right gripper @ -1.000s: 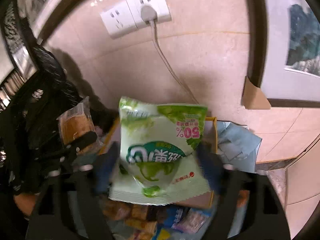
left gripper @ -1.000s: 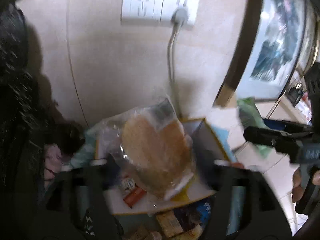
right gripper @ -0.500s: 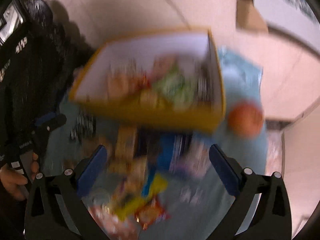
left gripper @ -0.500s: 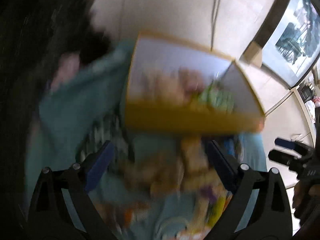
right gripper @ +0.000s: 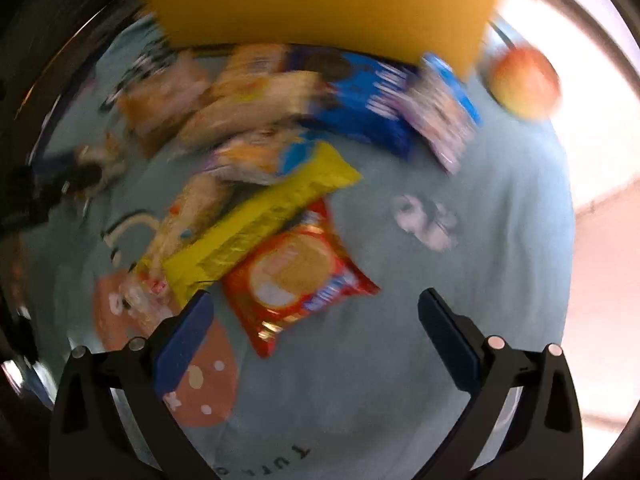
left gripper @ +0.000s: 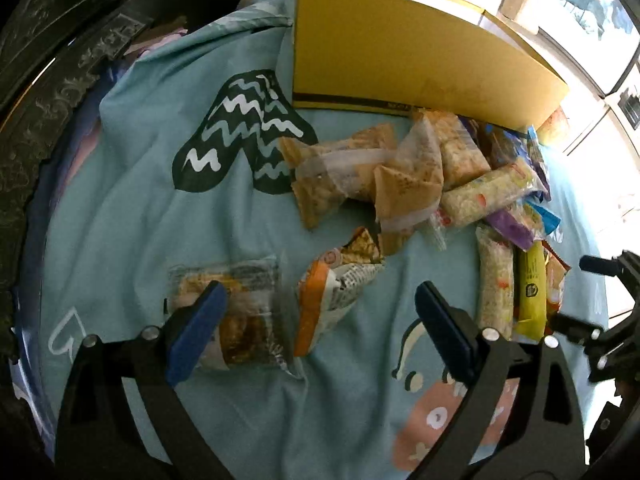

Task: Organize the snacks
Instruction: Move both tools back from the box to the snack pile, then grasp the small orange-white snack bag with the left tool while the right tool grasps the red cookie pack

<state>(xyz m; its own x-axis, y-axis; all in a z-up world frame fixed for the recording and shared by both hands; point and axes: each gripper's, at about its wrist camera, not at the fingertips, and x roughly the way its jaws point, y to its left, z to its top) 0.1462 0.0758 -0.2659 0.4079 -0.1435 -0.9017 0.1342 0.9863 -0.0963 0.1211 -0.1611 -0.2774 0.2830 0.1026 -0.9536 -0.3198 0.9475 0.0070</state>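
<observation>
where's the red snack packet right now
In the right wrist view the red snack packet lies on the blue cloth just ahead of the open right claw, tucked against the long yellow packet on its upper left.

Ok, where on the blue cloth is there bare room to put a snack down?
Bare cloth lies left of the snack pile, around the dark wavy print. In the right wrist view, another free patch sits right of the red packet, below the orange ball. It is crowded along the yellow box.
</observation>
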